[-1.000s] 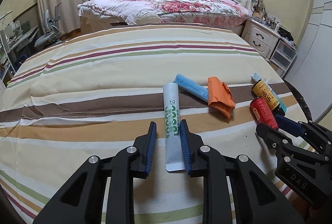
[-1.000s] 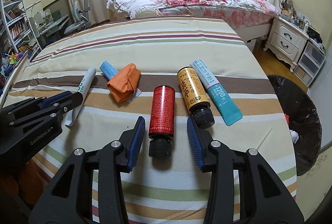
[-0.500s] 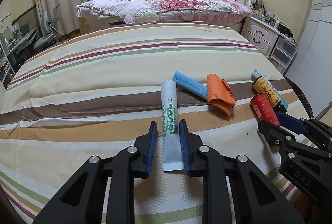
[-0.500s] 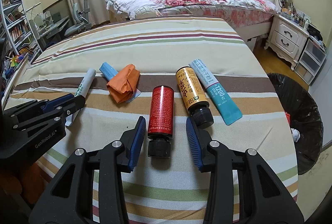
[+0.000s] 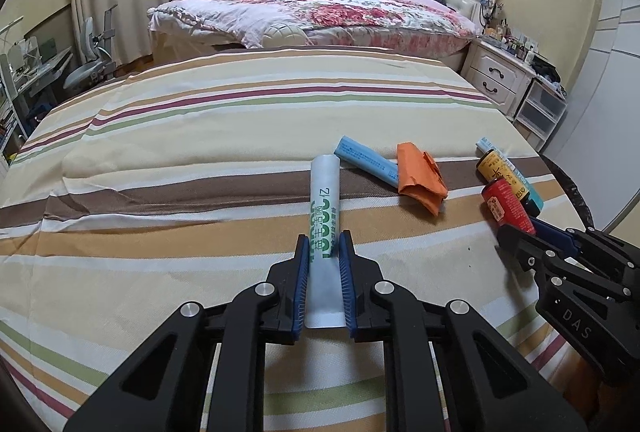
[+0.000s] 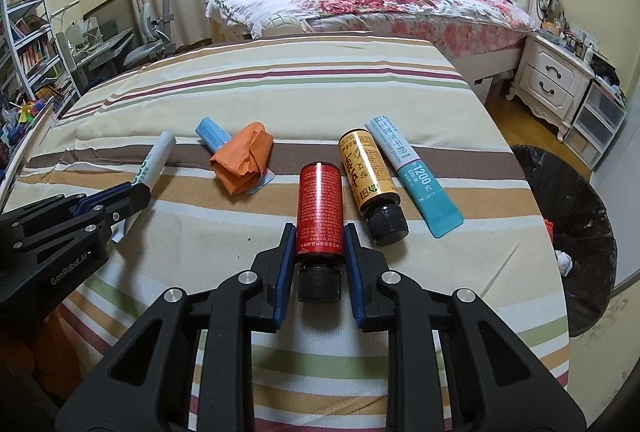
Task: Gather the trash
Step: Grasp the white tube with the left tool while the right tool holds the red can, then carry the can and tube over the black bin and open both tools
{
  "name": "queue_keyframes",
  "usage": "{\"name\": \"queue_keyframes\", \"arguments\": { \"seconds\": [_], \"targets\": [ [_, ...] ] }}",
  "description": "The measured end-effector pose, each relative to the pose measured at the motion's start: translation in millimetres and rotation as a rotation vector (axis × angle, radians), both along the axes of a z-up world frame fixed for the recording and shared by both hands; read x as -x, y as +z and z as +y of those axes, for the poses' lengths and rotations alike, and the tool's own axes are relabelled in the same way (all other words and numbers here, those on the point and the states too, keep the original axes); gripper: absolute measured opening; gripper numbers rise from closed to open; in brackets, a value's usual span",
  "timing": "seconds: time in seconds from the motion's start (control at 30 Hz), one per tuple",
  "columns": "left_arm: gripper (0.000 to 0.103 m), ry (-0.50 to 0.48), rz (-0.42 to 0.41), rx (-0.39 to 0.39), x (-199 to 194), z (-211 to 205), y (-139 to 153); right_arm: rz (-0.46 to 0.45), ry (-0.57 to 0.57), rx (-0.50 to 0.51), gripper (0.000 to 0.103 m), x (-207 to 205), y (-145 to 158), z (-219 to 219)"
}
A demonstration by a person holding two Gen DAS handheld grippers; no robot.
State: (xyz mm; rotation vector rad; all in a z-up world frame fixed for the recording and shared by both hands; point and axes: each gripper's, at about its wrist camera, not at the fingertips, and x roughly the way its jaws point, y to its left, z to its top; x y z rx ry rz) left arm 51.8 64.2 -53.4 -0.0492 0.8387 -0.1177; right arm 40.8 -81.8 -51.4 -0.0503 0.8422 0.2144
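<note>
A white tube with green print [image 5: 324,192] lies lengthwise on the striped cloth [image 5: 160,192]. My left gripper [image 5: 324,244] is closing on the tube's lower part, and both blue pads press its sides. In the right wrist view a red bottle with a black cap [image 6: 319,208] lies on the cloth. My right gripper [image 6: 318,232] is closing on it, its pads against the bottle's lower body just above the cap. The left gripper [image 6: 128,194] also shows at the left edge there, over the white tube [image 6: 154,162].
On the cloth also lie a blue tube [image 6: 212,132], crumpled orange paper [image 6: 244,162], a yellow bottle [image 6: 366,168] and a teal-tipped tube [image 6: 416,176]. A bin lined with a black bag [image 6: 568,216] stands on the floor at the right. A bed and nightstand are beyond.
Both grippers narrowed their jaws: the left onto the white tube, the right onto the red bottle. Neither hand nor either object has shifted noticeably.
</note>
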Motion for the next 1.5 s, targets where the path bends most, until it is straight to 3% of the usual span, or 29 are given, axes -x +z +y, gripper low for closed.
{"name": "queue_keyframes", "arguments": {
  "seconds": [0.57, 1.1, 1.5],
  "targets": [
    [0.016, -0.085, -0.139, 0.022, 21, -27, 46, -0.103, -0.113, 0.002, 0.023, 20, 43, -53],
    [0.016, -0.278, -0.218, 0.021, -8, -143, 71, -0.190, -0.312, 0.051, 0.023, 11, 64, -148],
    [0.016, -0.371, -0.192, 0.000, -43, -222, 57, -0.182, -0.410, 0.051, 0.023, -10, 52, -203]
  ]
}}
